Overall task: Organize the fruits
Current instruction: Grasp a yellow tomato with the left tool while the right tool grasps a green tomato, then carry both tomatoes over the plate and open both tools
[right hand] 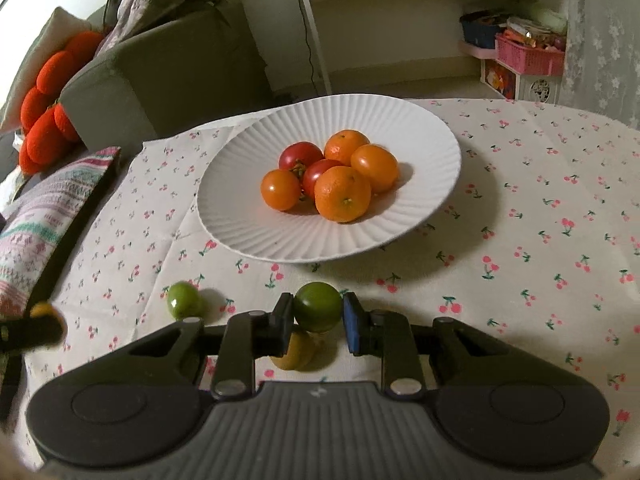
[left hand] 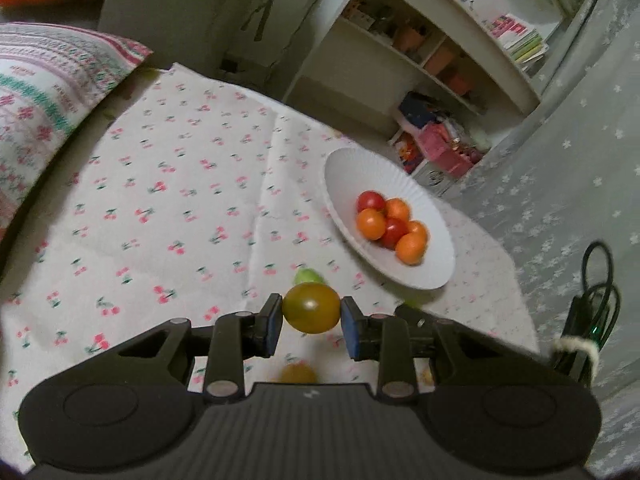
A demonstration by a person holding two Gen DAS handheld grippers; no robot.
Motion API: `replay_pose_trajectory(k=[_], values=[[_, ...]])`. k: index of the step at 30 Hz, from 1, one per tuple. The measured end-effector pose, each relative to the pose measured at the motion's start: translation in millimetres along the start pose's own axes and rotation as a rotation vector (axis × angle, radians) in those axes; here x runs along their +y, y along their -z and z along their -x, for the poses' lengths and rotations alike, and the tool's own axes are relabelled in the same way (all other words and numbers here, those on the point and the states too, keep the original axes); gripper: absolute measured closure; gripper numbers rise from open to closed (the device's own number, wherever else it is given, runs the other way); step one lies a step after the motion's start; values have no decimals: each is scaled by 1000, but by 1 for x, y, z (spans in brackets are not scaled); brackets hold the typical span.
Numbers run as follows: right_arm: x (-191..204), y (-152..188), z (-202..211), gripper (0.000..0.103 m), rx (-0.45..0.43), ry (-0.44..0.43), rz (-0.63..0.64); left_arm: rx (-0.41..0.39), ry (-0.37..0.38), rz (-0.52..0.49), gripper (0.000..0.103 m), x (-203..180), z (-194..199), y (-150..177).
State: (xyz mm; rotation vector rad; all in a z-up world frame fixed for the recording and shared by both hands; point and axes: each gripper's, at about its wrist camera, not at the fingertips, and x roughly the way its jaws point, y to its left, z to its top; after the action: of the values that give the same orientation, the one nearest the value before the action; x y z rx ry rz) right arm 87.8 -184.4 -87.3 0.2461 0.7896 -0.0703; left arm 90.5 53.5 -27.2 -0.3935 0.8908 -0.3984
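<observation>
My left gripper [left hand: 311, 316] is shut on an olive-yellow tomato [left hand: 311, 307], held above the cherry-print cloth, left of the white ribbed plate [left hand: 348, 176]. My right gripper [right hand: 317, 312] is shut on a dark green tomato [right hand: 318, 306], in front of the plate [right hand: 248, 208]. The plate holds red tomatoes [right hand: 300, 155] and oranges [right hand: 342, 194]. A light green tomato [right hand: 184, 299] lies on the cloth at the left, and a yellow fruit [right hand: 294, 352] lies under the right gripper. The left gripper's tip with its tomato shows at the right wrist view's left edge [right hand: 40, 320].
A patterned cushion [left hand: 48, 92] lies at the table's left. A grey sofa [right hand: 160, 80] with an orange plush [right hand: 44, 120] stands behind. White shelves [left hand: 420, 48] and a pink basket [right hand: 528, 56] are beyond the table. A black cable [left hand: 592, 304] hangs at the right.
</observation>
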Motion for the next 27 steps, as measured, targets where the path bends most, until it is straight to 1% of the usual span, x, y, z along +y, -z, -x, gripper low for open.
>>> replay_pose_trajectory(k=[2,4,6,8,11,15,20,22,24,27], values=[[-1,-3,5,80,7,9,12,-8,14,0,85,-4,-3,-6],[0,-8,10,80,20,-6,41,-27,7,-1,85,-8,-7,-12],[7,-11,18,80,40,-20,117,-38,6,4,85,-12,-15,-17],[11,-12,26,80,56,-39,175,-34,30,16,85,-16,-23,-21],[12,-19,32,80,60,-65,179,-35,52,4,85,-26,-31,-25],[10,-29,34,80,35,-69,238,-55,72,-37,85,-39,-45,-29],[2,-43,22,80,13,-69,211,-39,100,-41,85,-47,-70,-33],[2,-45,17,80,1,-58,224,-41,92,-68,85,-52,-78,-34],[2,-47,10,80,-4,-52,231,-43,58,-97,85,-55,-85,-34],[2,-53,4,80,-16,-70,215,-52,34,-126,85,-55,-95,-37]])
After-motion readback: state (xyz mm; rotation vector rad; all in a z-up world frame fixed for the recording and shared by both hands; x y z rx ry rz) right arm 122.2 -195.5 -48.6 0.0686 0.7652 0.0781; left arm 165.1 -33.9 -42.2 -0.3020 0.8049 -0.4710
